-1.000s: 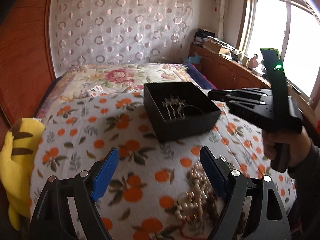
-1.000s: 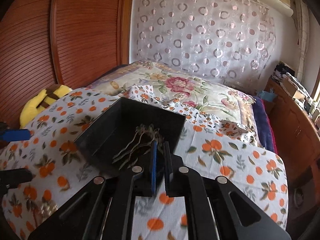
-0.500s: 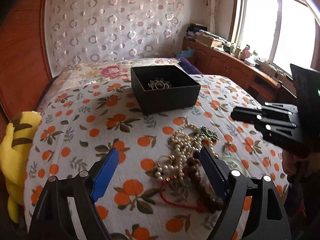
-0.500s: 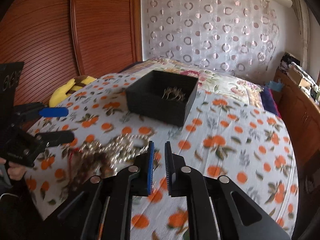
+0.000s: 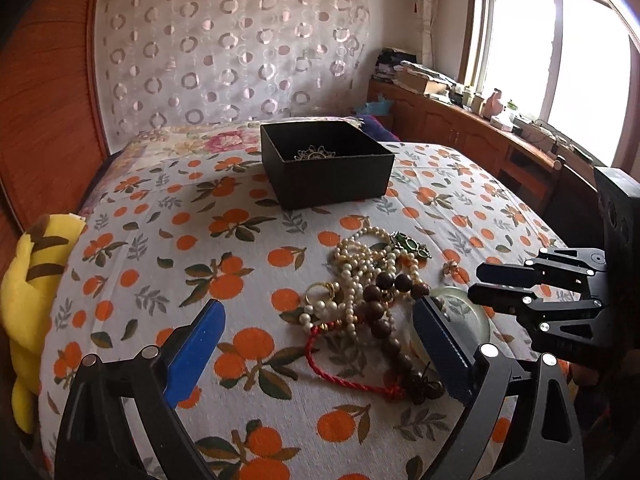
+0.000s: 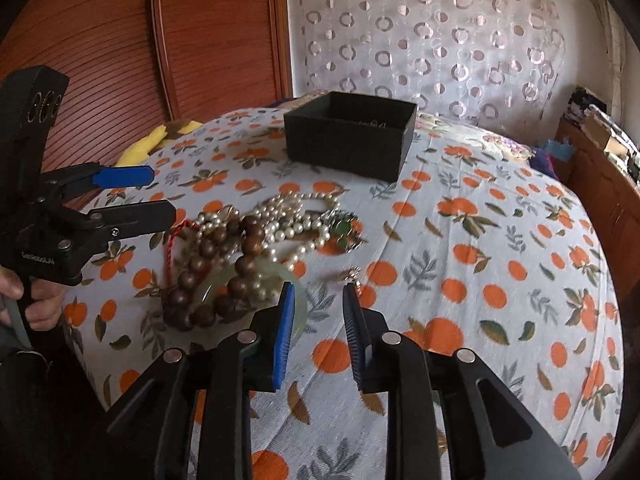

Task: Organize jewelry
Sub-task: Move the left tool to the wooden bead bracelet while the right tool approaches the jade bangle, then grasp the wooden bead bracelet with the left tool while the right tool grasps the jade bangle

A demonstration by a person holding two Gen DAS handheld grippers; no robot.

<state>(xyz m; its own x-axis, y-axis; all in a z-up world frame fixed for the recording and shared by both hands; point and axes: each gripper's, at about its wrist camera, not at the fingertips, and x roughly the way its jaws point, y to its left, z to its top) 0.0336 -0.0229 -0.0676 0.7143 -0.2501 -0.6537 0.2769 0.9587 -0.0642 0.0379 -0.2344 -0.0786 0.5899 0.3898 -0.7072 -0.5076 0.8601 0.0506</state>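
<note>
A tangle of jewelry lies on the orange-print bedspread: a pearl necklace (image 5: 356, 256) (image 6: 288, 212), brown wooden beads (image 5: 380, 308) (image 6: 208, 248), a red cord (image 5: 332, 368), a green brooch (image 5: 408, 244) (image 6: 344, 228) and a pale jade bangle (image 5: 476, 316) (image 6: 216, 280). A small earring (image 6: 352, 274) lies apart. Behind stands a black box (image 5: 332, 184) (image 6: 344, 148) holding a silver ornament. My left gripper (image 5: 318, 312) (image 6: 160, 194) hovers wide over the pile's near side, jaws opening, gripping nothing. My right gripper (image 6: 318, 288) (image 5: 478, 282) is opening beside the bangle, with only cloth between its fingers.
A yellow plush toy (image 5: 28, 280) (image 6: 160, 136) lies at the bed's left edge. A low wooden cabinet (image 5: 460, 128) with clutter runs under the window on the right. A wooden wardrobe (image 6: 120, 40) stands behind the bed on the left.
Both grippers have drawn back from the black box to the jewelry pile and sunk lower. The right jaws went from shut to parted. The left jaws spread a little wider.
</note>
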